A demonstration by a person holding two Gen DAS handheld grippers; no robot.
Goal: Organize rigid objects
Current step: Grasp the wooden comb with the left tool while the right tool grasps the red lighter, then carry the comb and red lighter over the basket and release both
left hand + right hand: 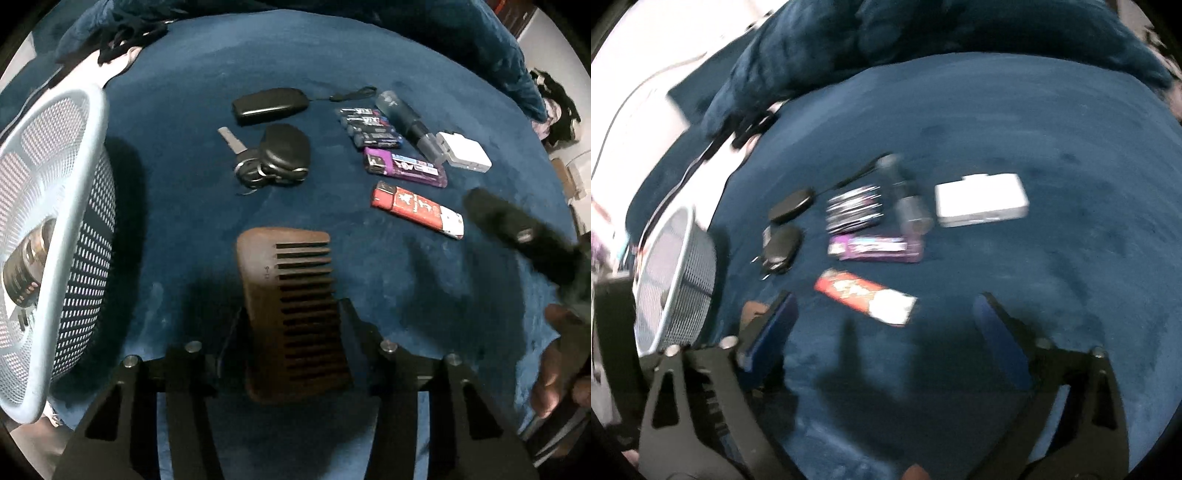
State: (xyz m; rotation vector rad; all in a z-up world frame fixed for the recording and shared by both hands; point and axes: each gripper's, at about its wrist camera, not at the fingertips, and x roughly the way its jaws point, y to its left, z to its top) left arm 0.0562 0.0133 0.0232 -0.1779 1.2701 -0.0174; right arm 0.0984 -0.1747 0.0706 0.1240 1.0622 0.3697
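Left wrist view: the left hand-held gripper (290, 314) is clamped on a brown wooden comb (291, 306) above the blue bed (184, 147), a pale mesh basket (70, 229) near left. The right hand-held gripper (882, 314) is spread apart, nearest a red lighter (866, 297).

My left claw (291, 314) was closed, its two black fingers (354, 317) pressed against both sides of what it held, pointing toward twelve o'clock. My right claw (884, 314) stood spread wide with nothing between its blue-padded fingers (775, 325), angled down toward twelve o'clock. My bare right hand (557, 354) showed at four o'clock in the left wrist view, gripping the handle.
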